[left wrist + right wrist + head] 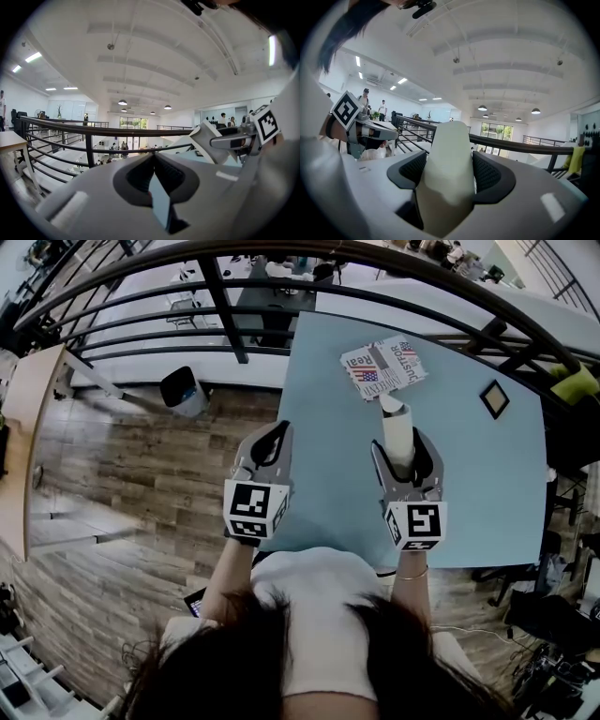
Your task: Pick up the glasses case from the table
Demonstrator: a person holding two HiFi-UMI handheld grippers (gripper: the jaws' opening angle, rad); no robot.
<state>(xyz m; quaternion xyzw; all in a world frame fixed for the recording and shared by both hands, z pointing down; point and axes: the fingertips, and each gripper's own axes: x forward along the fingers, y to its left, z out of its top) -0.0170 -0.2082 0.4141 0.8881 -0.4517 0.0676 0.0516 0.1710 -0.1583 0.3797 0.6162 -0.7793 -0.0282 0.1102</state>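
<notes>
Glasses case (397, 432), smooth, off-white, rounded, clamped between ribbed black pads (490, 173) of right gripper (401, 448) over pale blue table (487, 484); lower end hidden behind jaws. Left gripper (272, 439) pinched closed, empty.

A pale blue table (469, 484) stood with its far edge against a dark railing and its left edge beside a wooden floor. Two things lay flat on it. A printed paper (384, 368) with flag pictures and bold lettering sat near the far edge, toward the far left corner. A small black square item (494, 398) with a lighter border lay well apart from it, toward the right edge, turned corner-on. What the square item was could not be told.
</notes>
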